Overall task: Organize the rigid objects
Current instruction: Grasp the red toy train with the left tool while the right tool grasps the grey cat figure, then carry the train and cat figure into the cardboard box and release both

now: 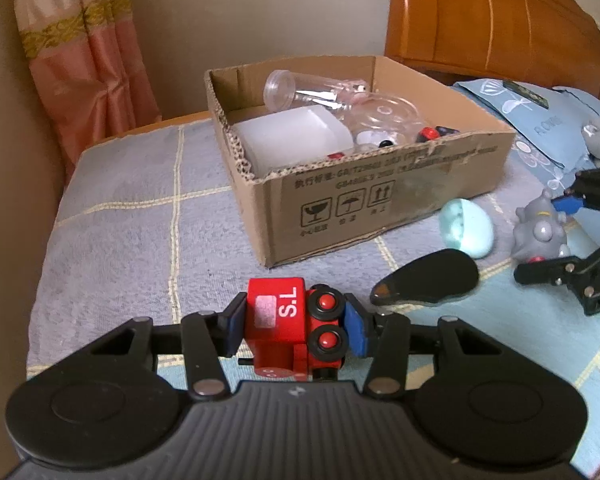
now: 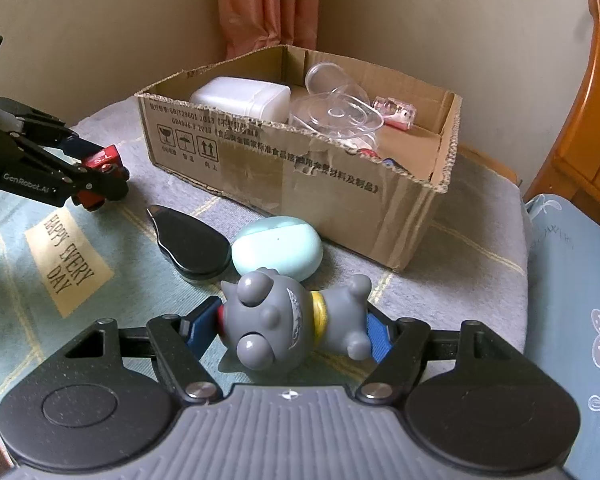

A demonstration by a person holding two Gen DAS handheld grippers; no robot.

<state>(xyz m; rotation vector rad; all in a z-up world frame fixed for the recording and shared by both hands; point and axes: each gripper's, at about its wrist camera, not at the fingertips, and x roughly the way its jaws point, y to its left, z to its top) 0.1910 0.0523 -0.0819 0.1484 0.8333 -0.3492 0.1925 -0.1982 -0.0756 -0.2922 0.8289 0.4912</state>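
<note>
My left gripper (image 1: 296, 328) is shut on a red toy train (image 1: 290, 326) marked "S.L", just above the bed cover; it also shows in the right wrist view (image 2: 100, 178). My right gripper (image 2: 296, 326) is shut on a grey cat figurine (image 2: 288, 322) with a yellow collar, which lies sideways between the blue pads; it also shows in the left wrist view (image 1: 542, 232). The open cardboard box (image 1: 380, 196) stands behind, holding a white container (image 1: 292, 136), clear plastic items (image 1: 340, 100) and small toys.
A mint-green oval case (image 2: 278, 248) and a flat black oval object (image 2: 190, 244) lie on the cover in front of the box (image 2: 300, 176). A blue pillow (image 2: 572, 320) lies at right, beside a wooden headboard (image 1: 492, 28). A curtain (image 1: 84, 60) hangs at back.
</note>
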